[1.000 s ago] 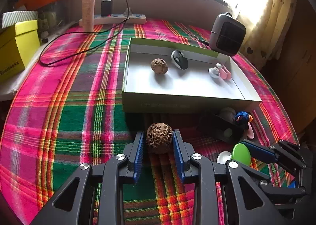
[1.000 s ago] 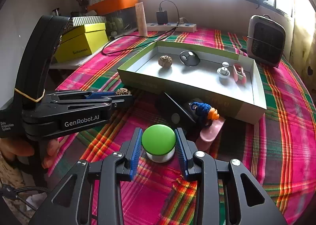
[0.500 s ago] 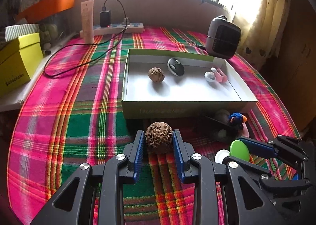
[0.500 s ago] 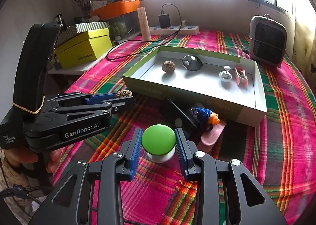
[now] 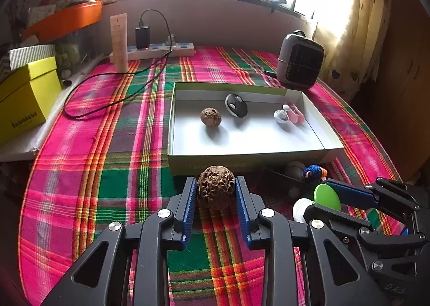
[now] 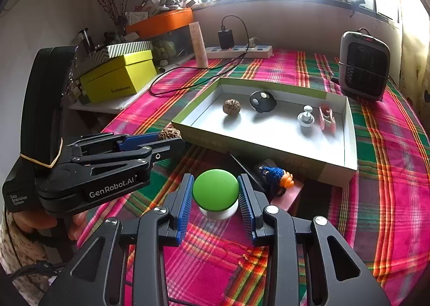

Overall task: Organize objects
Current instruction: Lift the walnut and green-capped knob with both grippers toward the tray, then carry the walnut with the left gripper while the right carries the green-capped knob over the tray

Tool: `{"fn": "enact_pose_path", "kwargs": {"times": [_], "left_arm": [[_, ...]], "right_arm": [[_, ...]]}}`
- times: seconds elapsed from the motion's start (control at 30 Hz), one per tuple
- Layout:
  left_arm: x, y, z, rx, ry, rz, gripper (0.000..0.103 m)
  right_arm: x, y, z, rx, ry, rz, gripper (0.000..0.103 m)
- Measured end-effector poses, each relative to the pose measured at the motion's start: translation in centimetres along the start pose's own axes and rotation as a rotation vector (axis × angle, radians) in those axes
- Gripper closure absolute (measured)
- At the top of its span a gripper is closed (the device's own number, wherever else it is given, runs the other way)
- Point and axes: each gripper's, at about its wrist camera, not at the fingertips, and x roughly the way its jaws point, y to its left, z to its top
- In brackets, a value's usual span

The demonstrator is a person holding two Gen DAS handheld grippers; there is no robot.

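My left gripper is shut on a brown walnut and holds it above the plaid cloth, in front of the open box. It also shows in the right wrist view. My right gripper is shut on a green-topped white button, raised above the cloth; it shows in the left wrist view. The box holds a second walnut, a black fob, a white knob and a pink clip.
A black object, a blue-orange knitted toy and a pink piece lie before the box. A grey heater stands behind it. A power strip with a cable, a tube and a yellow box are at left.
Both grippers have risen and drawn back with their objects still held, so the table looks lower and farther. The objects in the box have not moved.
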Motion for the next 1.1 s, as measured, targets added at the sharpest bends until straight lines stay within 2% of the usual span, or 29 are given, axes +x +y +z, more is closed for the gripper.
{"fn": "enact_pose_path", "kwargs": {"times": [1.1], "left_arm": [[0.6, 0.5, 3.4, -0.003, -0.025, -0.013, 0.076]], "right_arm": [[-0.4, -3.2, 4.4, 0.048, -0.055, -0.010, 0.068]]}}
